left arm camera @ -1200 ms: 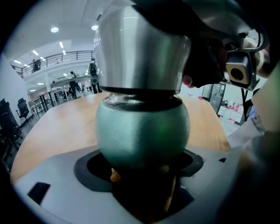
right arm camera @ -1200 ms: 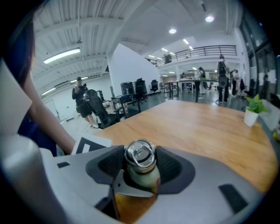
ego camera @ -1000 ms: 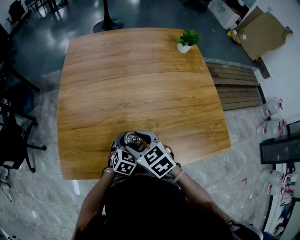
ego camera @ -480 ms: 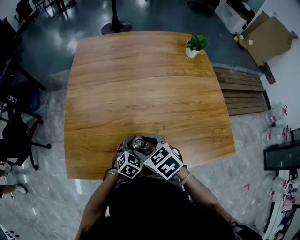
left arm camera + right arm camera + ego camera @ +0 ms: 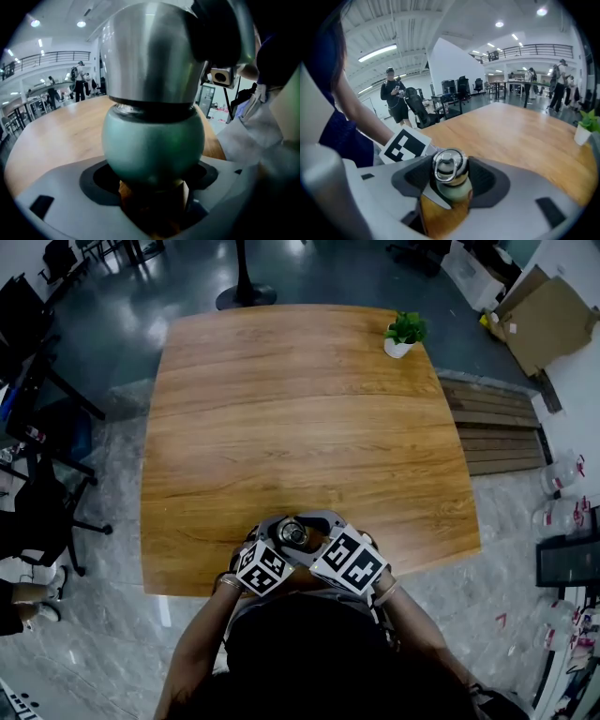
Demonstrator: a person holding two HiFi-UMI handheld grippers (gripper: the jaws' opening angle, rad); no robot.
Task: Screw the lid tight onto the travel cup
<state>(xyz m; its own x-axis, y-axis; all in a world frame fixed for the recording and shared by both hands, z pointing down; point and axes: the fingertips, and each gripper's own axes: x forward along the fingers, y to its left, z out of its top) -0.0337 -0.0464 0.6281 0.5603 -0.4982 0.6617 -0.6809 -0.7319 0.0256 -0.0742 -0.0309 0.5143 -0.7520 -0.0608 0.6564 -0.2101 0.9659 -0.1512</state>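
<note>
**Cup clamped in both grippers at the table's near edge**

You hold the cup [image 5: 152,136] between your two grippers, close to your body, at the near edge of the wooden table [image 5: 309,427]. I cannot tell whether it rests on the wood or hangs just above it.

Your left gripper [image 5: 152,183] is closed on the cup's body. The rounded green part sits in the hollow of the dark pads [image 5: 96,180], and the wider steel part rises above it and fills most of the left gripper view.

Your right gripper [image 5: 450,174] is closed on the lid [image 5: 449,169]. It is a pale cap with a metal ring on its top, and a dark pad lies against it on each side. The jaws stand wide because the lid fills the space between them. The left gripper's marker cube [image 5: 404,144] shows just behind the lid.

From the head view the two marker cubes sit side by side, with the lid's ring between and just beyond them. A small potted plant [image 5: 404,335] stands at the far right corner of the table, well apart from the cup.
</note>
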